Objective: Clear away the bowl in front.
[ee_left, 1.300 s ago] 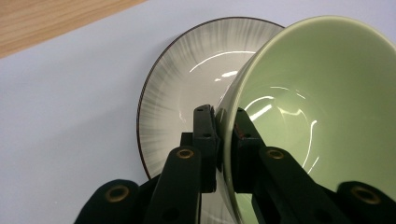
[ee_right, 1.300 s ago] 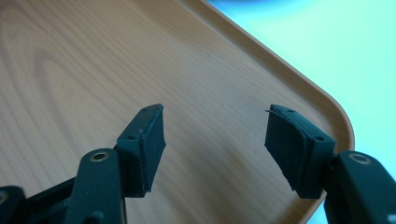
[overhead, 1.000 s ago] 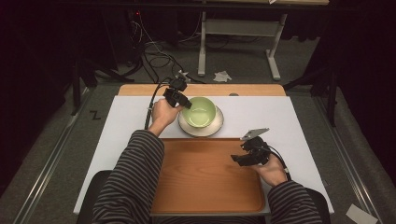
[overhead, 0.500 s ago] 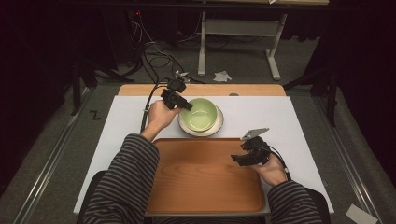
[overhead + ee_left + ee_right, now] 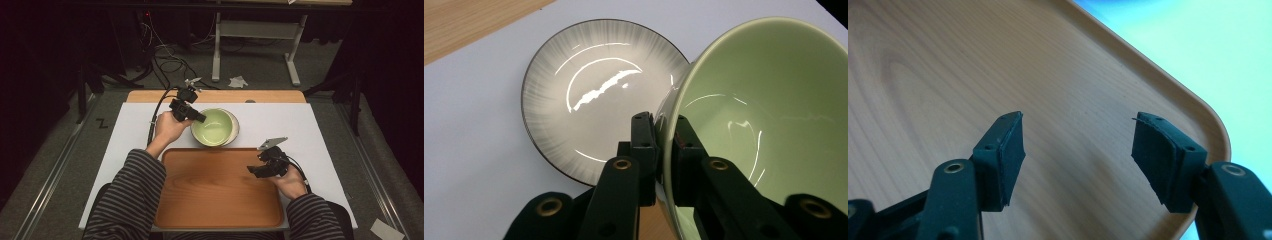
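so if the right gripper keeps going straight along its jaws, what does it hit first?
Most likely the wooden tray. The right gripper is open, holds nothing, and points down at the tray's bare surface near its rim; how far above it is unclear.

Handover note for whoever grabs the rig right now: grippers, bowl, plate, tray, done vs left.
Left gripper: shut on the rim of the green bowl, one jaw inside, one outside. The bowl is tilted and lifted off the grey plate, which sits on the white table.
Right gripper: open, holding nothing, above the wooden tray near its right edge.
Done: bowl gripped and raised from the plate.
Left, as a guess: set the bowl on the tray, then probably the plate.
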The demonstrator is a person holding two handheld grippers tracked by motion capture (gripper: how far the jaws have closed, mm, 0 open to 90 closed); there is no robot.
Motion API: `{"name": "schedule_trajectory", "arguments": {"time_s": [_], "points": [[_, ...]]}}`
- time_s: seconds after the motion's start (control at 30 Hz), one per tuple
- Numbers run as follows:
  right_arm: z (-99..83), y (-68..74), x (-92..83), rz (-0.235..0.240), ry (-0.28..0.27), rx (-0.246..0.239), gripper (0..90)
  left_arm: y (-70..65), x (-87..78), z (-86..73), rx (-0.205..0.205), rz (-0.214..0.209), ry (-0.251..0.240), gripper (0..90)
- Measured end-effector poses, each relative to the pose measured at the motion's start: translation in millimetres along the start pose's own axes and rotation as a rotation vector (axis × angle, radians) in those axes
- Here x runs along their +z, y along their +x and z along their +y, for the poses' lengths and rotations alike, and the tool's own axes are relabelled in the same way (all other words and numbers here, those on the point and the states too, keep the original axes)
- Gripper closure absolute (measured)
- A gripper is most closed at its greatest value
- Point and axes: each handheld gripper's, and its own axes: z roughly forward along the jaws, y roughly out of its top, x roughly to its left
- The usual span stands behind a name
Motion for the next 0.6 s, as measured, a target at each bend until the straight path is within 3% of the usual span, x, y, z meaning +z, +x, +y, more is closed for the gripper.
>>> {"name": "schedule_trajectory", "arguments": {"time_s": [0.6], "points": [[0.3,0.1,1.5,0.000,0.010,-0.015,38.9,-2.4,-16.3,-14.2,0.005,-0.040,0.013,83.6]]}}
